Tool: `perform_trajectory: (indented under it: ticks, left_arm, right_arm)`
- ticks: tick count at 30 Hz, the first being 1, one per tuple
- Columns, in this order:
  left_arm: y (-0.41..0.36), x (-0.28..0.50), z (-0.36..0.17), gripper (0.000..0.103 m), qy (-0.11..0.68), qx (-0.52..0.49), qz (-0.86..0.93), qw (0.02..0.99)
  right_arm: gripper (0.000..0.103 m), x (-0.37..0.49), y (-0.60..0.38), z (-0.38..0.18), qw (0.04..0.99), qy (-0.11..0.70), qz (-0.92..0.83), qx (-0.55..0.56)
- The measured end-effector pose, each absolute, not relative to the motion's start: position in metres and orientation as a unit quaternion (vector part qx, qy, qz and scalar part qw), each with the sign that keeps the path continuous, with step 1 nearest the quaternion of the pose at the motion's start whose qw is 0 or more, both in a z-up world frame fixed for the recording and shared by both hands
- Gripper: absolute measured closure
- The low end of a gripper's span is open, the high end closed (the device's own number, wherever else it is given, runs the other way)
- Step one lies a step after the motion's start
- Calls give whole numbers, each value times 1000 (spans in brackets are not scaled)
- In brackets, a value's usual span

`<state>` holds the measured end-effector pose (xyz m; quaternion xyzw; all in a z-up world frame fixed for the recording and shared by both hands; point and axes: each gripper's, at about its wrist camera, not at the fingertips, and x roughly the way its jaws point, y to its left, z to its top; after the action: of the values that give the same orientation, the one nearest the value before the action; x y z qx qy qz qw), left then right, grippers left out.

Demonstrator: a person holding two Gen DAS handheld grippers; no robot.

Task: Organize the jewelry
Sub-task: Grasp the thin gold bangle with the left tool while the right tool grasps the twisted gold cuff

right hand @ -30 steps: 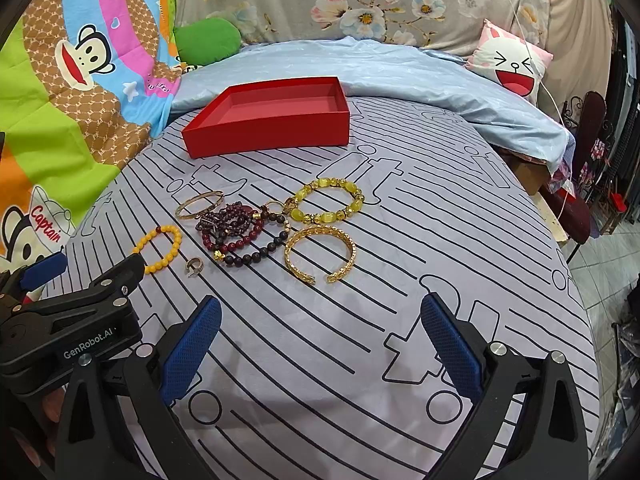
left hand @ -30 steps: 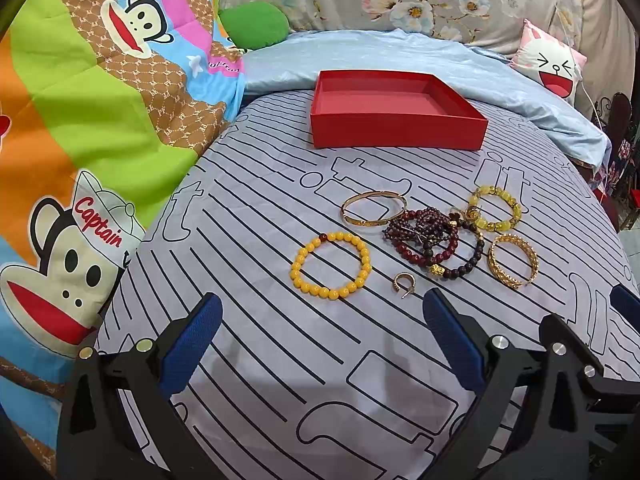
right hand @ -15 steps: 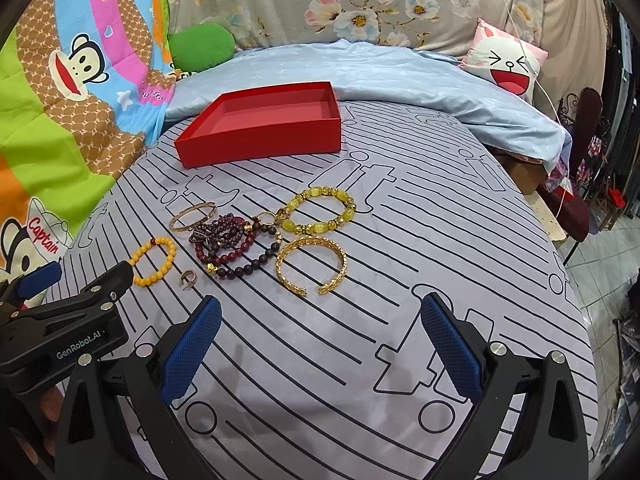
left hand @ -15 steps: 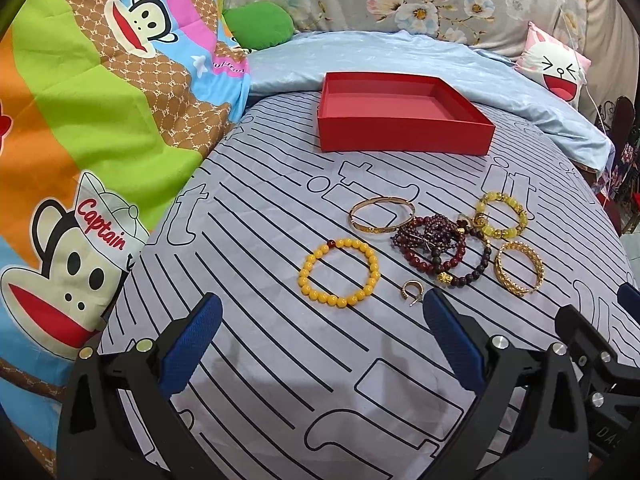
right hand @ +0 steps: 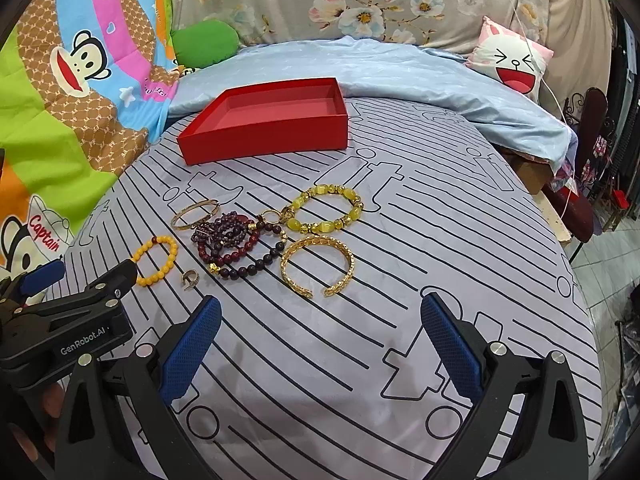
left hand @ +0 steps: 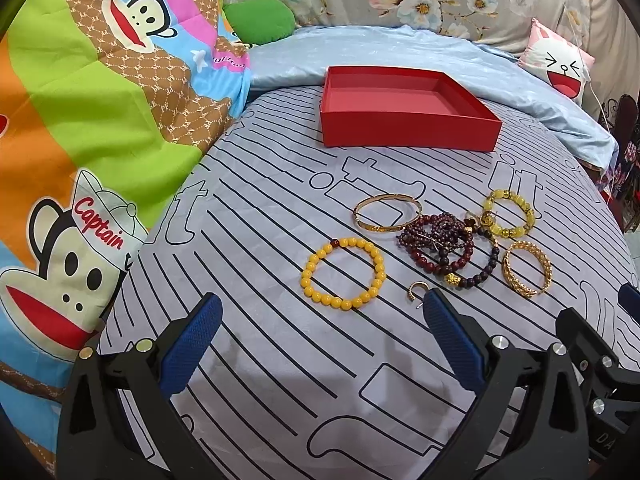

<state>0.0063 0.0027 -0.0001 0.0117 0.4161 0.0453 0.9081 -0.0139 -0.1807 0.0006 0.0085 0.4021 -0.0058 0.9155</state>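
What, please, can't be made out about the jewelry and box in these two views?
- Box floor, left view: near part hidden by its front wall.
- Dark beads, both views: tangled, so the strand count is unclear.
- Ring, left view: partly behind the left claw's finger.

Striped grey bedsheet point(right hand: 400, 280), floral headboard point(right hand: 360, 0)

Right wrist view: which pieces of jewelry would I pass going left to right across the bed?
Orange bead bracelet → small gold ring → dark red bead pile → open gold cuff.
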Motion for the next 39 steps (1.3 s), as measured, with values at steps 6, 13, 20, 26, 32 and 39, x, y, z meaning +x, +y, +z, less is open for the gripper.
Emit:
perform_trajectory:
  ticks: [6, 13, 20, 26, 32, 39]
  left_arm:
    - [2, 7, -2, 7, 417, 12, 43, 908]
    - [3, 11, -4, 7, 420, 9, 37, 907]
    - [13, 17, -10, 7, 427, -5, 44, 903]
    - [24, 25, -18, 7, 439, -22, 56, 896]
    - [25, 34, -26, 7, 451, -19, 47, 891]
    - [20, 44, -30, 7, 455, -10, 36, 890]
  right_arm:
    - [7, -12, -180, -1, 915, 403, -5, 7]
    - [7, -9, -182, -5, 913, 409, -6, 14]
    - [7, 2, -191, -9, 908, 417, -7, 28]
    - [7, 16, -192, -17, 903, 428, -2, 27]
    - [7, 32, -186, -26, 899, 437, 5, 18]
    - [9, 46, -182, -36, 895, 445, 12, 12]
